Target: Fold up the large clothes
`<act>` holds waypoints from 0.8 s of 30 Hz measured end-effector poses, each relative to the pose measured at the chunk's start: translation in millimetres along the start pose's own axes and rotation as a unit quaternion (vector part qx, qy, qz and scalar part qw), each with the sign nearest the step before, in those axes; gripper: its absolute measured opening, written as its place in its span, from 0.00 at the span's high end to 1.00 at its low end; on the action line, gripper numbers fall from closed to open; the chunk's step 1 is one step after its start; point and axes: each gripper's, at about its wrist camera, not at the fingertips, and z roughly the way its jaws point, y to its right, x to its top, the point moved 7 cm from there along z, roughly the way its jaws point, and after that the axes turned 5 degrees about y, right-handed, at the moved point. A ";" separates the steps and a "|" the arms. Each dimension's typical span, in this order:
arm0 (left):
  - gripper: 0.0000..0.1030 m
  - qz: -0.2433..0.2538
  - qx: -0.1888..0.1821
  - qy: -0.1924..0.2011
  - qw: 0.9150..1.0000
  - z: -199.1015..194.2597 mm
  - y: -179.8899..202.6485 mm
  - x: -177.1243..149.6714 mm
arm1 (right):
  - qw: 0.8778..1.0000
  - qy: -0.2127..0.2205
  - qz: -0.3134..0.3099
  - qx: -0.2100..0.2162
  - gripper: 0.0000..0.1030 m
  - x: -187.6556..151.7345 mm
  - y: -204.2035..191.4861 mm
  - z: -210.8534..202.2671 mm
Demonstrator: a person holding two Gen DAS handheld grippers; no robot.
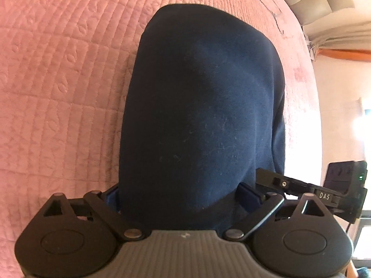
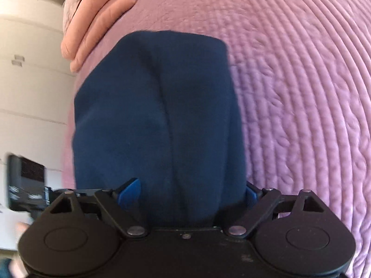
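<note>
Two hand-held grippers each pinch one near edge of a navy garment: the left gripper and the right gripper both have blue pads pressed against bunched cloth. Beyond them, the fabric drapes down onto the pink quilted bedspread. Judged soft, limp and moderately heavy, it favours grips at hems or corners. A folded pink blanket lies farther off.

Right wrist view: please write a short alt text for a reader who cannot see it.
A navy blue garment fills the centre, gripped between the blue fingers of the right tool and hanging over a pink quilted bedspread. A folded pink blanket lies at the upper left.
</note>
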 end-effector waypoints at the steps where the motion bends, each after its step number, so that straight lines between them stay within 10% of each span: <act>1: 0.08 0.009 0.009 0.003 1.000 -0.3 3.8 1.9 | 1.000 0.005 -0.005 0.000 0.01 -0.5 -2.3 1.4; 5: 0.12 0.058 0.057 0.022 0.996 0.1 17.2 3.0 | 1.000 0.017 0.015 0.012 0.35 -1.0 -6.5 4.3; 11: 0.20 0.053 0.071 0.039 0.995 -5.9 34.7 3.8 | 0.998 0.030 0.040 0.038 0.51 0.8 -16.7 -1.8; 24: 0.28 0.098 0.011 0.044 0.994 -90.9 64.4 -13.4 | 0.985 0.108 0.085 0.099 0.52 -18.6 -85.5 -81.1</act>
